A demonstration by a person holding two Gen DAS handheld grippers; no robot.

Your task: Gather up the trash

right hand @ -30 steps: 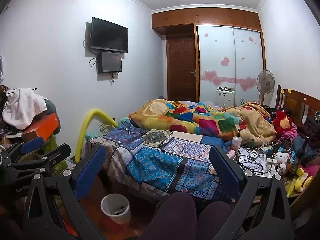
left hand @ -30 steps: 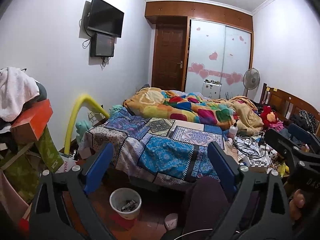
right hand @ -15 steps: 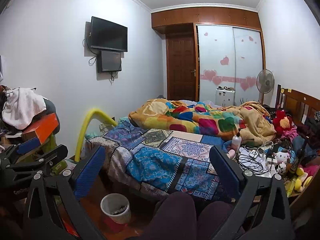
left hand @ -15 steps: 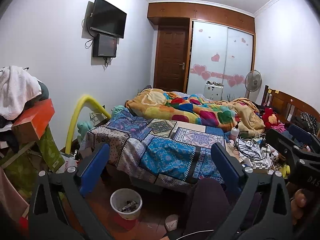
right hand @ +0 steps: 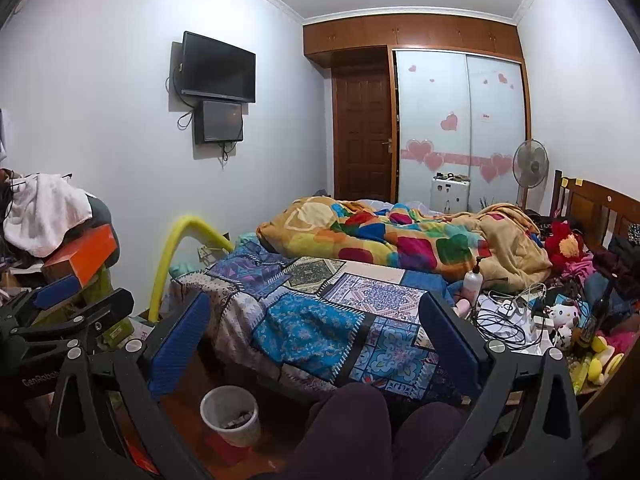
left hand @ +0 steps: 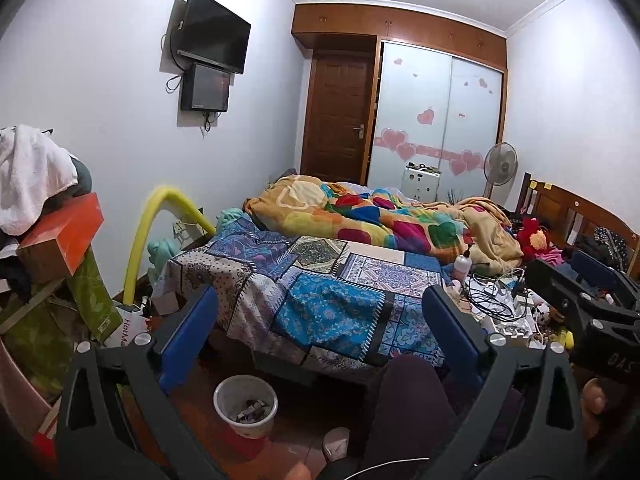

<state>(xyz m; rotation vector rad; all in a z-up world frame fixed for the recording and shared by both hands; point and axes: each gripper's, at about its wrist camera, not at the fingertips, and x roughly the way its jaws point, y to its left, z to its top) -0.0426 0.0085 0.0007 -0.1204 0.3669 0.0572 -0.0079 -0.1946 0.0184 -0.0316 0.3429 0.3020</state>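
Note:
A white waste bin [left hand: 245,429] with some scraps inside stands on the red-brown floor at the foot of the bed; the right wrist view has this bin [right hand: 232,431] low and left of centre. A small crumpled white thing [left hand: 336,442] lies on the floor right of the bin. My left gripper [left hand: 320,308] is open wide, nothing between its blue pads, held above and behind the bin. My right gripper [right hand: 314,312] is open too and holds nothing. Each gripper shows in the other's view: the right gripper [left hand: 588,292] at the right edge, the left gripper [right hand: 60,312] at the left edge.
A bed [left hand: 340,280] with a patchwork cover and a bright quilt fills the middle. Cables, a bottle [right hand: 473,280] and toys crowd its right side. A pile of boxes and clothes [left hand: 52,240] rises at left. A person's knees [right hand: 352,420] in dark trousers sit low in front.
The left gripper's jaws have spread slightly wider. Both hands and the room stay where they were.

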